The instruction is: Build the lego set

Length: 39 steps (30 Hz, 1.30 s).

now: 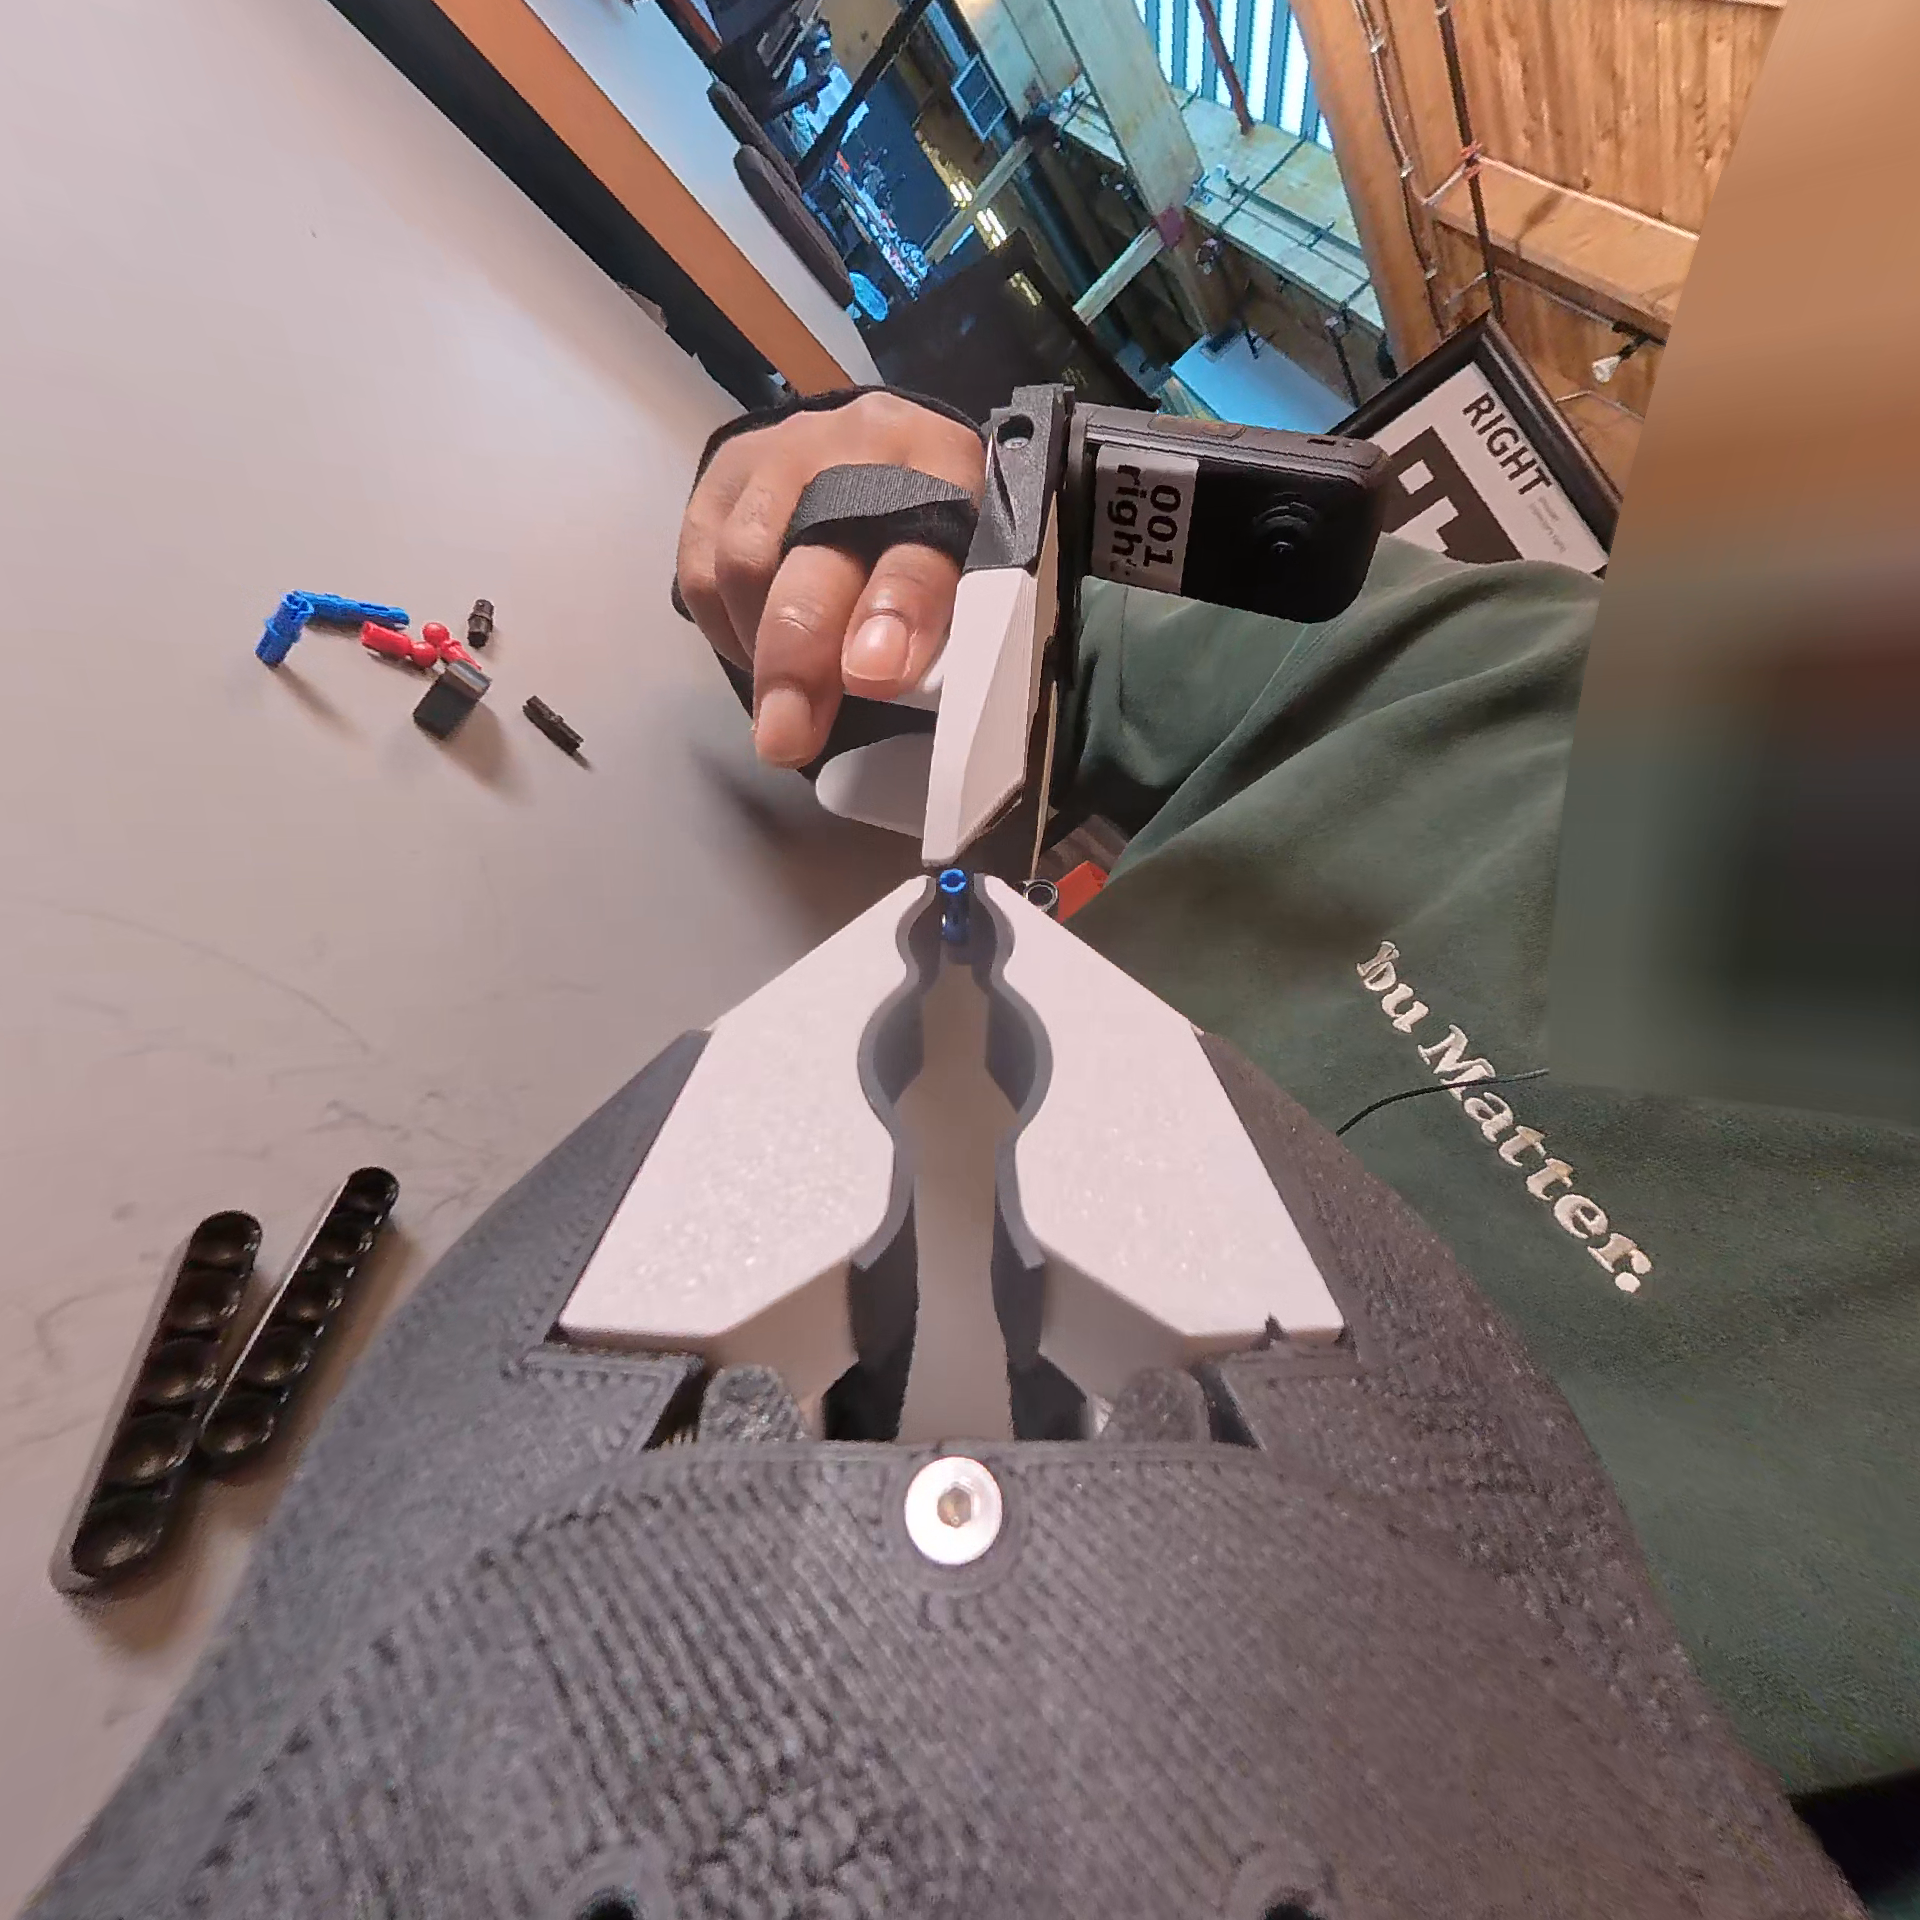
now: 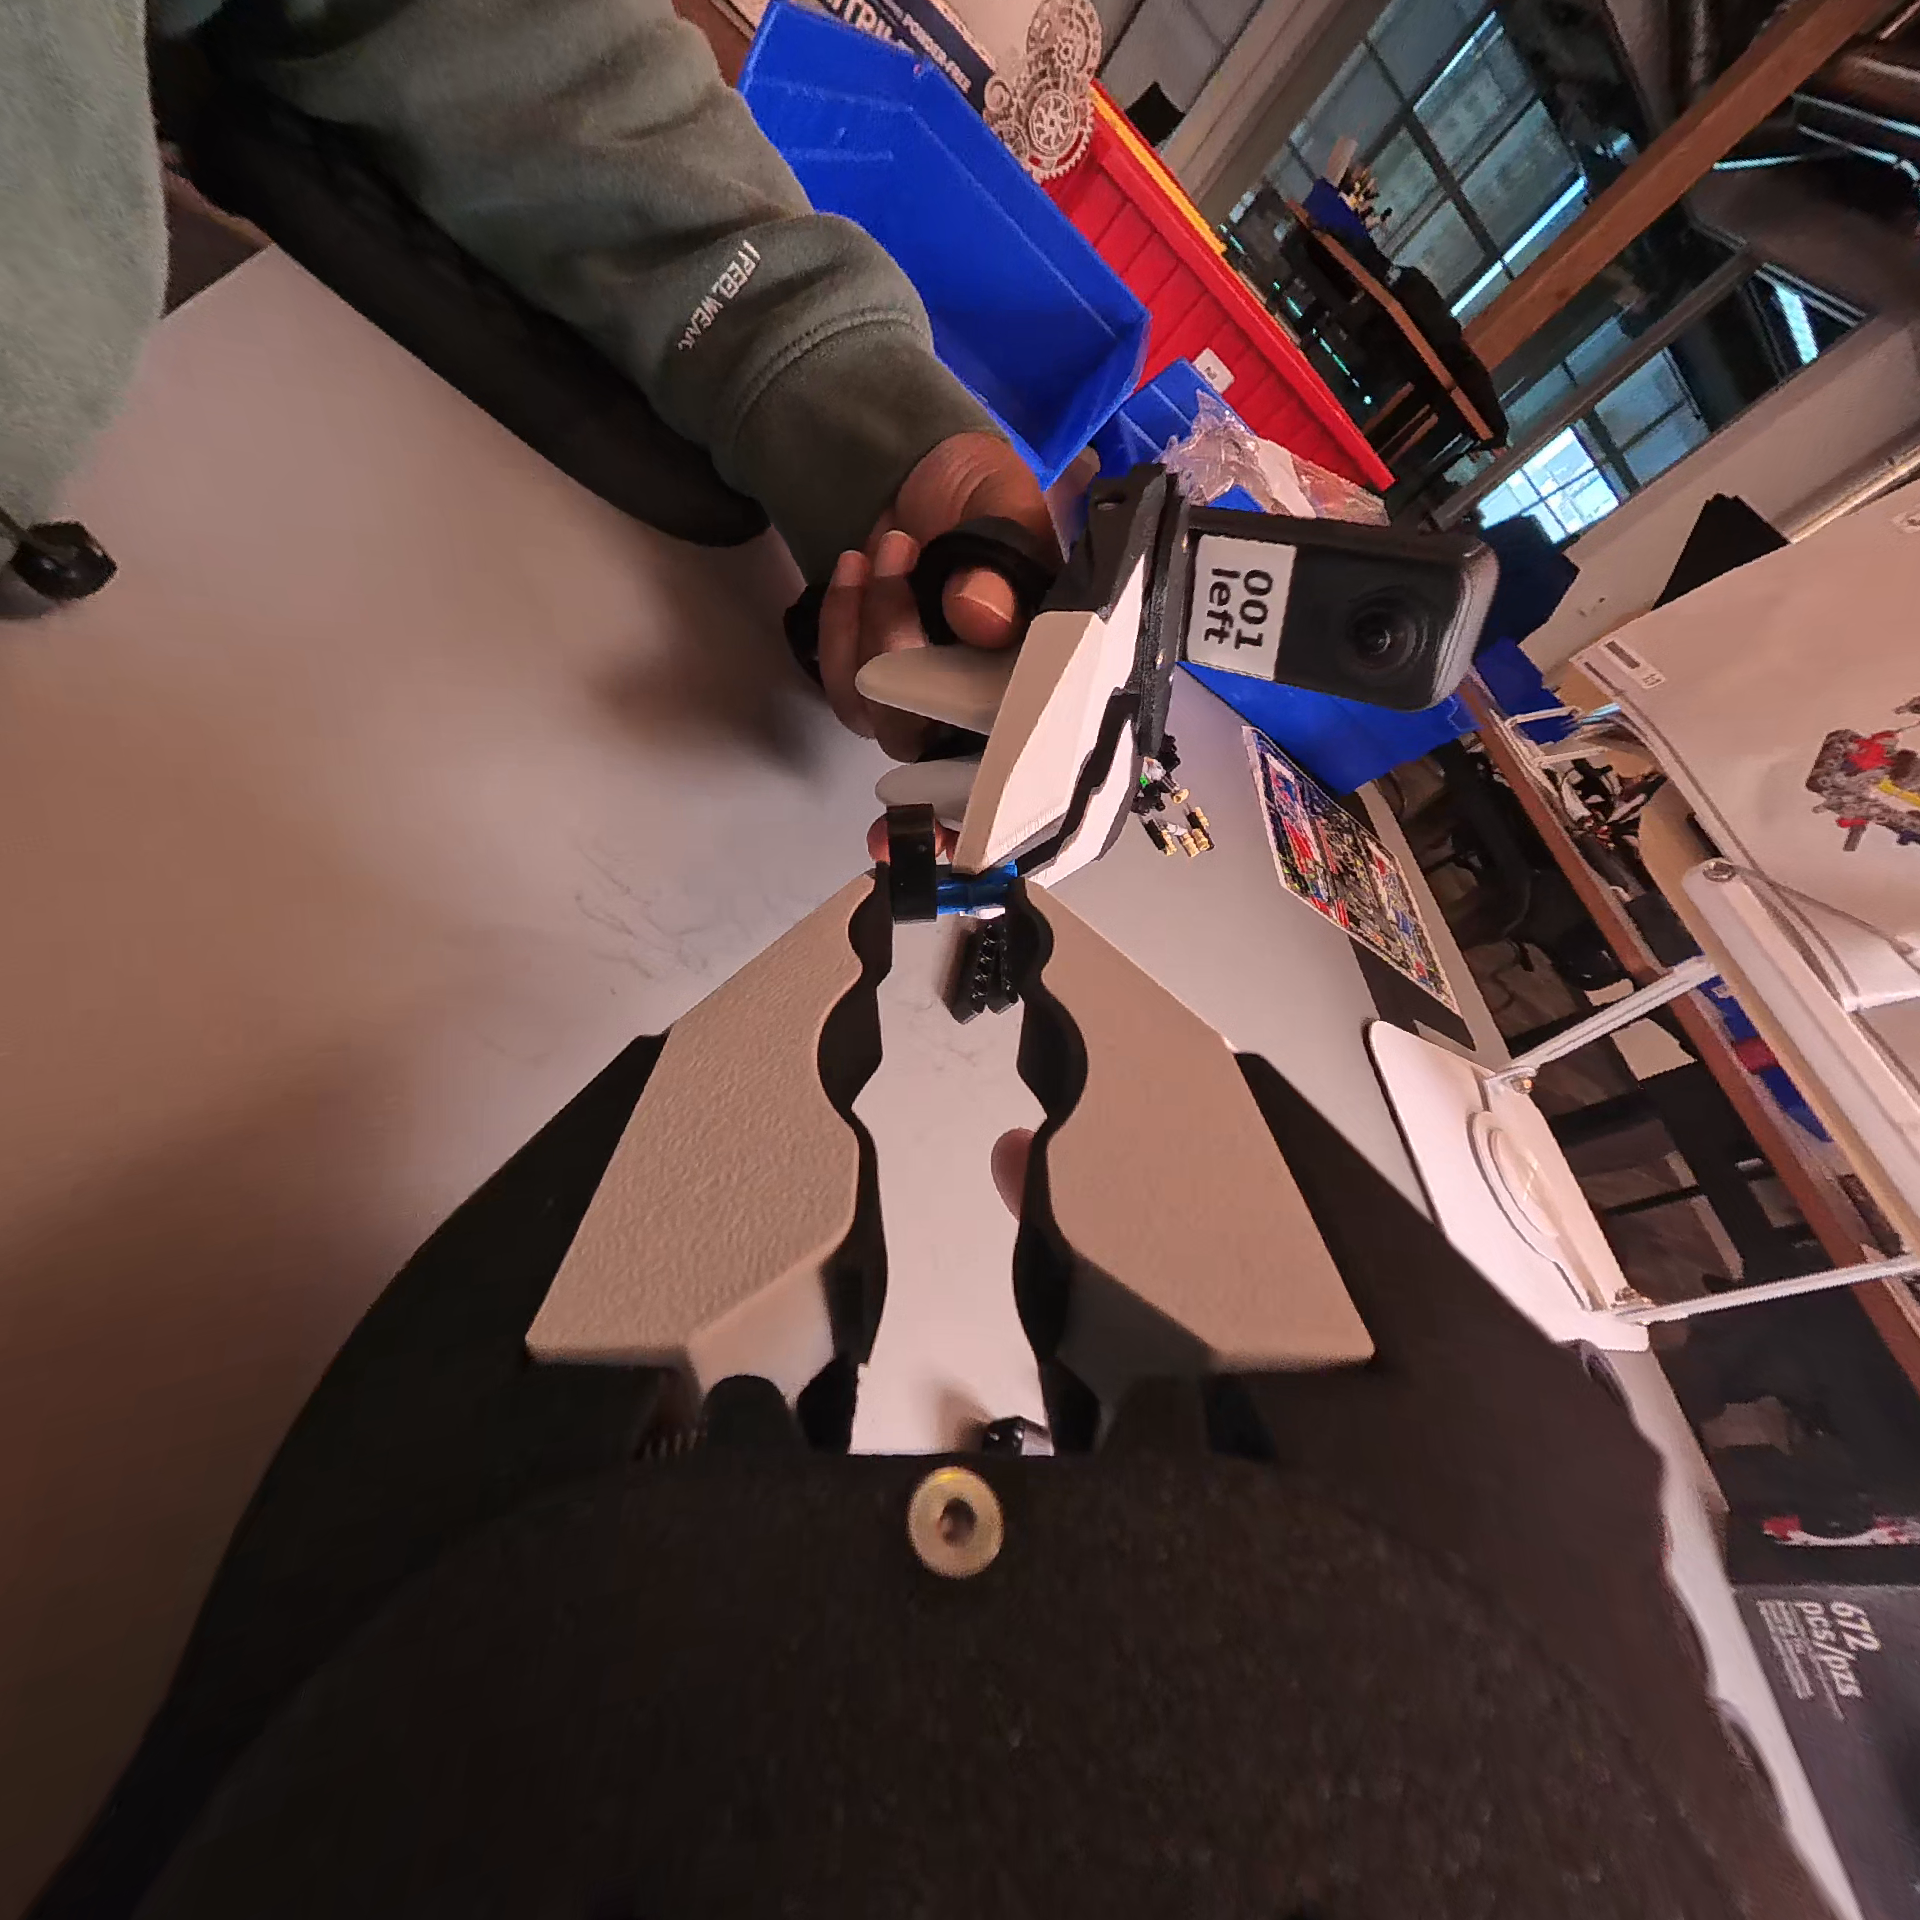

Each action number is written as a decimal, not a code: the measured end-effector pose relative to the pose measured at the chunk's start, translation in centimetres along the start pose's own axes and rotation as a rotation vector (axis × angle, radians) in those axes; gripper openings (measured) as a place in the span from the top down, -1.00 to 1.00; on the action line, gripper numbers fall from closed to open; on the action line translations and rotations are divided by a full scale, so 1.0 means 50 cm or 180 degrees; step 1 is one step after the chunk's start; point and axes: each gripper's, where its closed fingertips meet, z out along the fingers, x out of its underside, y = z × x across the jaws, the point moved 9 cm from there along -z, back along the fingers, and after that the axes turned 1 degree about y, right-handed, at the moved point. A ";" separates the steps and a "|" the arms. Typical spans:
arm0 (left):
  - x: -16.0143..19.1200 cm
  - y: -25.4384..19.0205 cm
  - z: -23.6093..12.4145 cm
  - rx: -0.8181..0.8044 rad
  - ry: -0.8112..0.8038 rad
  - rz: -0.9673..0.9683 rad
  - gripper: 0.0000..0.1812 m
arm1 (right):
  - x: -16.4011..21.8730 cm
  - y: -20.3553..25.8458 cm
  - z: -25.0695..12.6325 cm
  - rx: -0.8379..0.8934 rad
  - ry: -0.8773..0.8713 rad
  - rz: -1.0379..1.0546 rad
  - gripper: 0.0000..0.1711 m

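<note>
While the left gripper [image 1: 951, 883] has its fingers clamped on a small blue plastic peg [image 1: 952, 902] above the pale grey bench [image 1: 260, 312], the right gripper [image 2: 951, 909] meets it tip to tip. Its fingers pinch a short black plastic beam [image 2: 914, 864] that sits on the peg's end. Two long black beams [image 1: 223, 1371] and loose red, blue and black pieces [image 1: 416, 655] lie on the bench.

Right tool [image 2: 951, 904] pinching black piece [image 2: 912, 864], left tool [image 2: 1003, 868] gripping blue pin [image 2: 971, 896]
</note>
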 end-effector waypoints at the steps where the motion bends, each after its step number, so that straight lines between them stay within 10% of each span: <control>1: -0.001 -0.001 -0.001 0.0010 -0.0019 -0.0005 0.98 | -0.001 -0.001 0.000 0.0008 -0.0005 0.0028 0.78; 16: -0.014 -0.031 -0.002 0.0088 -0.0296 0.0186 0.97 | -0.028 -0.015 -0.012 0.0208 -0.0093 0.0104 0.78; 25: -0.033 -0.093 -0.021 -0.1325 -0.0331 0.1687 0.80 | 0.017 -0.063 -0.012 -0.0017 -0.0351 0.1925 0.78; 39: -0.004 -0.114 0.021 -0.2170 0.0139 0.2963 0.91 | -0.003 -0.042 0.009 0.0358 0.0091 0.1151 0.77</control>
